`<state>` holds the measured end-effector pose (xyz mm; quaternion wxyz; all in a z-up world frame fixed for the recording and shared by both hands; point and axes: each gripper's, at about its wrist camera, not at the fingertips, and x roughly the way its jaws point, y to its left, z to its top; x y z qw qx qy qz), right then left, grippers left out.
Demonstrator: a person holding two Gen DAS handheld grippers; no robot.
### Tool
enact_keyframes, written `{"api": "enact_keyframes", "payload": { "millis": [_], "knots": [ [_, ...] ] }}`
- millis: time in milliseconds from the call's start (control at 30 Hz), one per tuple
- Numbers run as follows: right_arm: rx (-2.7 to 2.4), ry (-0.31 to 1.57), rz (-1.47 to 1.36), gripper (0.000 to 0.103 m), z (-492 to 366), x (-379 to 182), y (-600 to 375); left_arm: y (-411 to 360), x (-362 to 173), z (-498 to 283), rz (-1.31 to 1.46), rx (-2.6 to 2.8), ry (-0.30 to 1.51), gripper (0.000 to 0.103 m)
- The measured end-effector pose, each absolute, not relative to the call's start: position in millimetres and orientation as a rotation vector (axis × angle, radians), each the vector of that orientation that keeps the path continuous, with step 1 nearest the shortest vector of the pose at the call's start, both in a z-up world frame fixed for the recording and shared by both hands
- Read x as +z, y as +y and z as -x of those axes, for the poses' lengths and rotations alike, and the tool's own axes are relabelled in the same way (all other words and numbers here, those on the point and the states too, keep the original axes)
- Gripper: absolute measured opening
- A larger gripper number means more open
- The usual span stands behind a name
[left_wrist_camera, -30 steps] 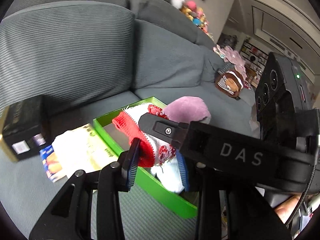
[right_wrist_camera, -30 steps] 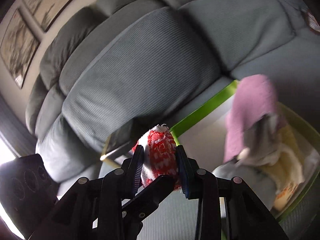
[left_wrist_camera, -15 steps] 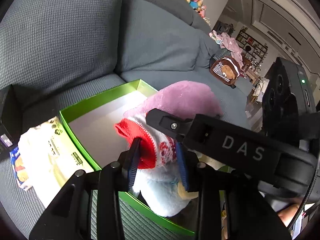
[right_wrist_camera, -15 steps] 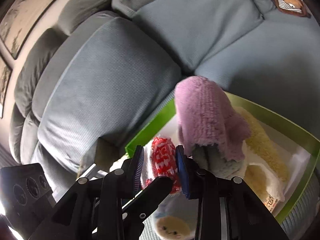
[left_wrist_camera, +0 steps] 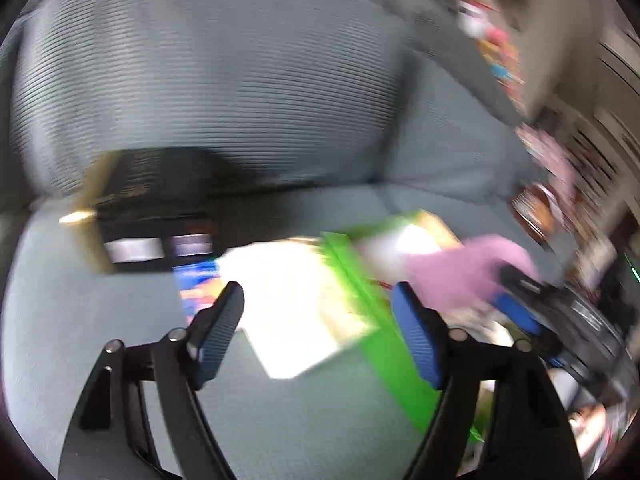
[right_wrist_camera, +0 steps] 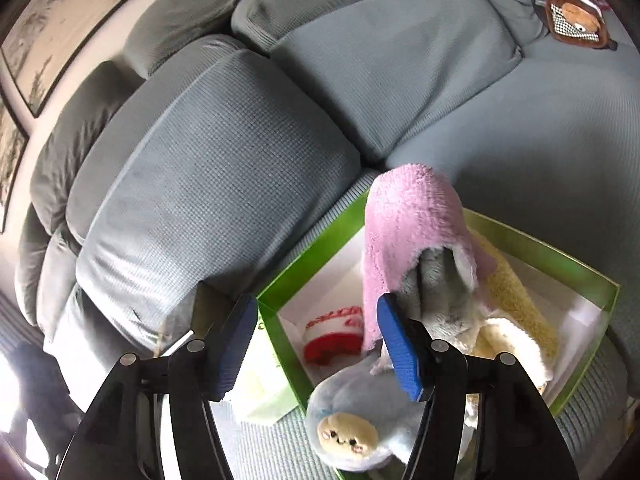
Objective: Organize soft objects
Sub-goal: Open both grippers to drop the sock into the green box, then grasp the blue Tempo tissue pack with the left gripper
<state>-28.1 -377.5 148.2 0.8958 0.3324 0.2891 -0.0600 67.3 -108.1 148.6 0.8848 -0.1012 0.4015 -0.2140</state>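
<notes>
A red and white knitted sock (right_wrist_camera: 332, 336) lies loose on the white floor of the green box (right_wrist_camera: 320, 248), at its near left corner. My right gripper (right_wrist_camera: 314, 320) hovers just above it. Its jaws are opening and the pads touch nothing. Also in the box are a pink fleece piece (right_wrist_camera: 412, 232), a yellow fleece (right_wrist_camera: 516, 300) and a pale blue plush with a small face (right_wrist_camera: 348, 428). The left wrist view is blurred. There my left gripper (left_wrist_camera: 320, 308) is opening and holds nothing, over the green box's (left_wrist_camera: 360, 280) left edge.
The box sits on a grey sofa seat (right_wrist_camera: 540, 128) with thick back cushions (right_wrist_camera: 208, 152). A white package (left_wrist_camera: 280, 300) and a black and gold box (left_wrist_camera: 152, 208) lie left of the green box. A brown bear pouch (right_wrist_camera: 576, 20) rests far right on the sofa.
Both grippers were shut on the red and white sock and have let go; it now lies in the green box. My left gripper has swung left, away from the box.
</notes>
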Motion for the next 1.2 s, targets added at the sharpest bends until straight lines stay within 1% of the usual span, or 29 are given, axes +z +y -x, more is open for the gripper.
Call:
{"api": "enact_keyframes", "payload": {
  "millis": [133,267,300,400,467,533,567,633,667,700,733,833,933,1067,1200],
  "knots": [
    [-0.139,0.59,-0.688,0.063,31.9,150.8,-375.1,-58.2,121.6,-84.5,0.316,-0.257,0.931,0.077],
    [-0.14,0.598,-0.693,0.063,29.5,150.1,-373.3,-40.9,86.1,-98.4,0.39,-0.253,1.016,0.075],
    [-0.141,0.6,-0.691,0.063,29.5,150.0,-372.9,-39.6,77.8,-102.0,0.415,-0.253,1.035,0.073],
    [-0.152,0.6,-0.678,0.063,29.7,151.8,-371.7,-42.0,56.8,-109.0,0.509,-0.293,1.075,0.059],
    [-0.16,0.597,-0.67,0.063,30.3,152.7,-371.5,-46.3,45.9,-113.5,0.523,-0.297,1.101,0.057],
    [-0.165,0.596,-0.671,0.063,30.0,152.5,-372.1,-49.8,41.8,-115.2,0.524,-0.287,1.111,0.051],
    [-0.167,0.598,-0.671,0.063,29.2,152.5,-371.5,-50.3,40.4,-115.8,0.537,-0.301,1.112,0.049],
    [-0.169,0.603,-0.669,0.063,27.3,151.8,-369.8,-54.0,32.8,-118.4,0.589,-0.358,1.114,0.039],
    [-0.17,0.607,-0.667,0.063,26.7,151.7,-368.8,-57.1,27.1,-120.1,0.594,-0.362,1.128,0.039],
    [-0.171,0.61,-0.662,0.063,25.6,151.7,-367.3,-58.6,25.9,-119.6,0.585,-0.355,1.118,0.038],
    [-0.171,0.612,-0.655,0.063,24.6,151.9,-365.6,-59.9,28.8,-118.8,0.574,-0.351,1.105,0.035],
    [-0.16,0.619,-0.636,0.063,23.4,152.8,-360.9,-59.0,31.8,-112.7,0.555,-0.328,1.096,0.03],
    [-0.138,0.621,-0.637,0.063,23.3,154.3,-357.4,-50.8,38.0,-102.7,0.527,-0.27,1.119,0.029],
    [-0.03,0.658,-0.62,0.063,16.5,157.0,-339.2,-37.9,54.6,-79.0,0.405,-0.188,1.123,0.029],
    [0.154,0.764,-0.589,0.063,0.3,153.6,-298.9,-14.0,58.7,-51.7,0.389,-0.158,1.147,0.029]
  ]
}}
